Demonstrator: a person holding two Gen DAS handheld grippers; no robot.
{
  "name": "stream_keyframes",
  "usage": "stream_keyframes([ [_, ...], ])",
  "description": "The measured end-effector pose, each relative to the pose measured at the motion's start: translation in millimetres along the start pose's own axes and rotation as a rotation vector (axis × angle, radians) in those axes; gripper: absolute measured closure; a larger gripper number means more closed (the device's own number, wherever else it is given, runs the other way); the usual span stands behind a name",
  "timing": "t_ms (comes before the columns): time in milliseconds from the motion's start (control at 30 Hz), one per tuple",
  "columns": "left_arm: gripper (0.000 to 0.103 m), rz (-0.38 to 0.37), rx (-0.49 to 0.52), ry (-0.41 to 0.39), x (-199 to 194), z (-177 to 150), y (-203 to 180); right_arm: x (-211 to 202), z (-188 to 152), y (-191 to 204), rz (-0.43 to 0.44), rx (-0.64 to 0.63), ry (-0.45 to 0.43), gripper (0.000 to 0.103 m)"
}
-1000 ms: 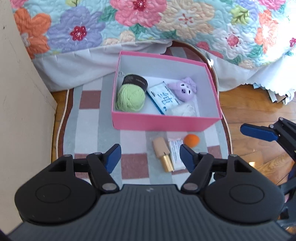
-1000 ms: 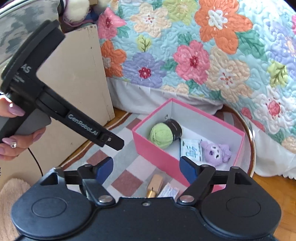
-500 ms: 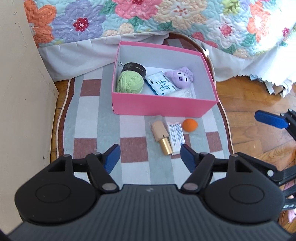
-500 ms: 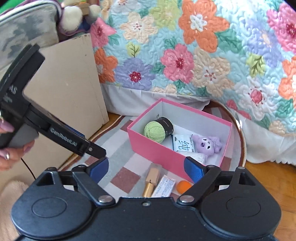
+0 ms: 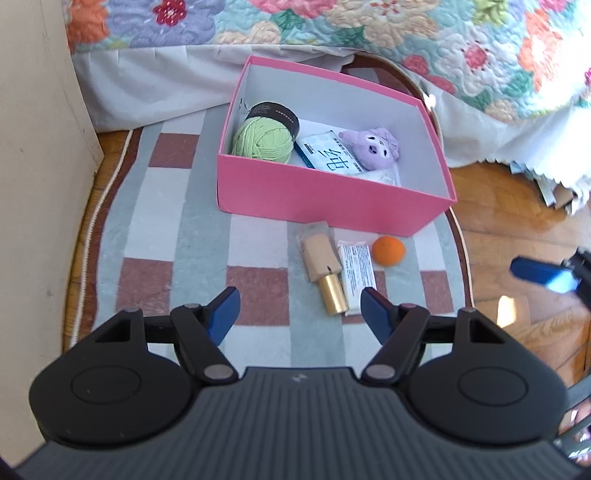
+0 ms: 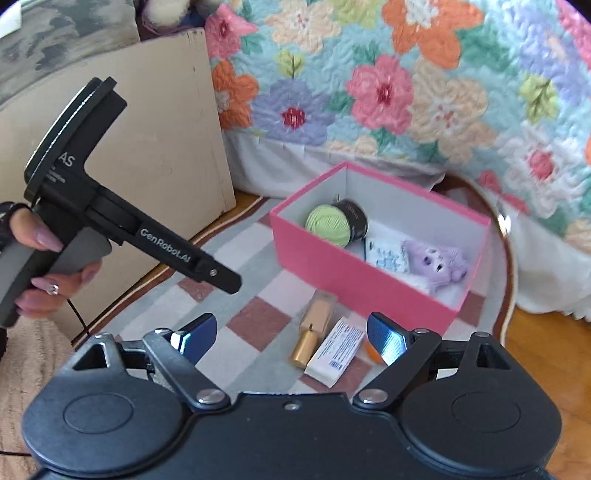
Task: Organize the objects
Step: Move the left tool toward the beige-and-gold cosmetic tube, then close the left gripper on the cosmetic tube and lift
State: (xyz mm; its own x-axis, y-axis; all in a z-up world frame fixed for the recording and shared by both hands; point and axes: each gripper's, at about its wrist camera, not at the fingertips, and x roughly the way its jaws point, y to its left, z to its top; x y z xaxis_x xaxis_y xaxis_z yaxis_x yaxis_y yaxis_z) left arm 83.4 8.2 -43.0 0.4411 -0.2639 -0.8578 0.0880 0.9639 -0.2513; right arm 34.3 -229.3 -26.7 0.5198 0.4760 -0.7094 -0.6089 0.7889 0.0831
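Left wrist view gives me my left gripper (image 5: 300, 308) with its blue pads parted and nothing between them, hanging over the checked rug (image 5: 159, 229); the right gripper (image 6: 291, 334) stands wide apart too, empty, its pads above the loose items. A beige panel (image 5: 33, 166) walls off the left side; the floral quilt (image 5: 369, 33) hangs behind the box; bare wood floor (image 5: 517, 221) lies off the rug's right edge. From the right wrist I see a hand (image 6: 48, 273) with painted nails gripping the left tool's handle, its black body reaching across toward the rug. Nothing blocks the way to the loose items. On the rug, just in front of the pink box (image 5: 325, 199), lie a beige bottle with a gold cap (image 5: 323, 269), a white packet (image 5: 356, 273) touching its side, and a small orange ball (image 5: 388, 251) just beside the packet. Inside the box: green yarn with a black band (image 5: 264, 138) at the left; a blue-and-white tissue pack (image 5: 328, 157) in the middle; a purple plush toy (image 5: 373, 146) partly on it; something white below it that I cannot make out.
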Motion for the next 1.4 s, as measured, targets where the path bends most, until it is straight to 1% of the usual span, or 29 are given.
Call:
stream_keyframes([
  [100,0.032,0.019,-0.007,-0.008,18.1,-2.5,1.6,25.1,-3.7,1.1,-0.015,-0.009,0.024,0.013],
  [200,0.032,0.013,-0.018,0.016,38.0,-4.4,4.4,48.8,-10.4,4.0,-0.035,-0.039,0.000,0.014],
  [267,0.032,0.014,-0.024,0.024,49.6,-6.3,6.5,64.7,-12.6,5.7,-0.012,-0.059,0.018,0.014],
  [333,0.032,0.022,-0.031,0.000,58.4,-8.0,8.9,77.9,-14.6,7.8,0.000,-0.092,0.030,0.015],
  [400,0.032,-0.009,-0.034,-0.019,69.8,-9.7,12.3,89.6,-16.9,10.5,0.014,-0.126,0.026,0.015],
  [500,0.034,-0.023,-0.049,-0.007,90.2,-11.3,16.8,111.1,-18.1,10.1,0.028,-0.141,0.044,0.015],
  [600,0.036,-0.017,-0.040,-0.008,106.7,-10.5,16.9,133.9,-19.6,9.7,0.004,-0.176,0.059,0.017],
  [667,0.038,-0.038,-0.047,-0.014,114.0,-8.8,17.1,148.2,-21.3,10.0,-0.017,-0.198,0.074,0.019],
  [700,0.040,-0.049,-0.050,-0.017,117.2,-8.2,17.4,154.0,-21.8,8.9,-0.019,-0.198,0.082,0.021],
  [733,0.046,-0.054,-0.056,-0.016,120.7,-8.1,17.5,159.6,-21.6,7.6,-0.021,-0.189,0.091,0.022],
  [800,0.051,-0.065,-0.065,-0.009,128.0,-8.5,17.9,169.4,-19.9,3.4,-0.041,-0.150,0.119,0.031],
  [833,0.054,-0.078,-0.075,-0.004,131.3,-9.0,19.0,173.5,-18.0,0.0,-0.055,-0.117,0.135,0.033],
  [867,0.055,-0.095,-0.083,-0.002,134.2,-9.8,20.1,175.7,-16.7,-4.3,-0.060,-0.077,0.145,0.036],
  [900,0.058,-0.108,-0.092,-0.005,136.8,-10.6,21.3,177.4,-15.0,-8.7,-0.052,-0.038,0.152,0.040],
  [933,0.060,-0.122,-0.103,-0.019,137.9,-12.2,22.5,179.5,-13.9,-12.4,-0.037,-0.010,0.161,0.041],
  [1000,0.061,-0.117,-0.122,-0.066,138.6,-14.2,24.8,185.3,-13.7,-14.9,-0.046,-0.015,0.178,0.050],
  [1067,0.063,-0.130,-0.132,-0.075,139.7,-13.5,26.7,189.5,-15.4,-17.0,-0.057,-0.036,0.170,0.051],
  [1133,0.065,-0.148,-0.141,-0.076,140.7,-12.5,28.6,189.5,-17.6,-22.0,-0.038,-0.009,0.142,0.051],
  [1167,0.066,-0.156,-0.146,-0.076,141.2,-12.8,29.5,189.8,-18.9,-24.5,-0.034,0.003,0.136,0.053],
  [1200,0.068,-0.166,-0.153,-0.076,141.5,-13.4,30.5,189.2,-19.3,-25.2,-0.038,0.011,0.131,0.057],
  [1300,0.071,-0.219,-0.193,-0.052,143.3,-15.6,33.9,186.7,-20.7,-24.5,-0.050,0.034,0.132,0.058],
  [1400,0.072,-0.270,-0.252,-0.019,149.1,-17.9,37.4,183.5,-23.5,-20.5,-0.043,0.041,0.135,0.058],
])
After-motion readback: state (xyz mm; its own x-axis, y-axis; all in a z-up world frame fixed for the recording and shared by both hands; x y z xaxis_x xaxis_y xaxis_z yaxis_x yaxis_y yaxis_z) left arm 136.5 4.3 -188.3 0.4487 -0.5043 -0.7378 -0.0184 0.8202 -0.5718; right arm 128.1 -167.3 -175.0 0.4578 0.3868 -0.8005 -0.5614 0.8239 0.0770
